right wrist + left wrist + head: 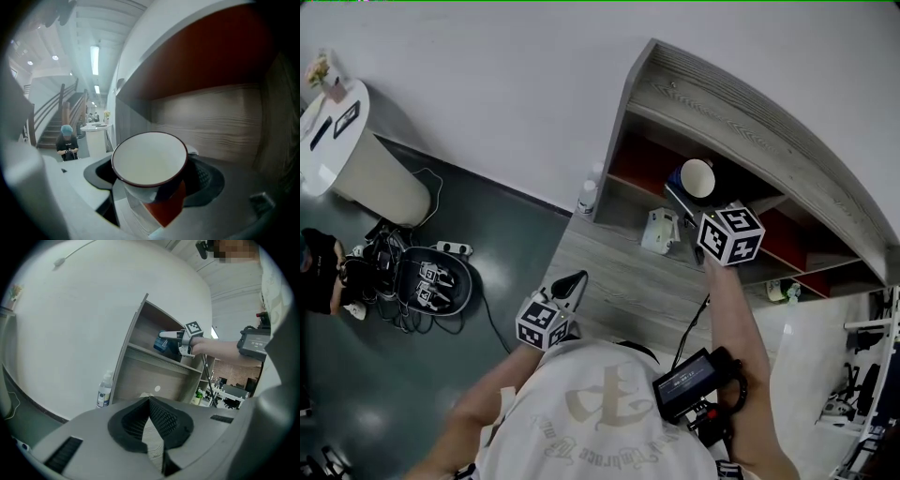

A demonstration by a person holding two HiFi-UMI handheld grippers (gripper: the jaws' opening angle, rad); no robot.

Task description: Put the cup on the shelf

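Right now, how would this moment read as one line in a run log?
step: placing | right gripper: shut on cup, reaching into shelf | left gripper: shut, empty

White cup [149, 161] with dark rim, grey wood-grain shelf [741, 112], red back panel [201, 56]

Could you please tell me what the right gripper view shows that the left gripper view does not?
Only the right gripper view shows the cup up close, white inside, clamped in the right hand-held gripper, with a red panel behind it. Only the left gripper view shows the left hand-held gripper, jaws together and empty, and a water bottle beside the shelf. Both show the cup and the wooden shelf.
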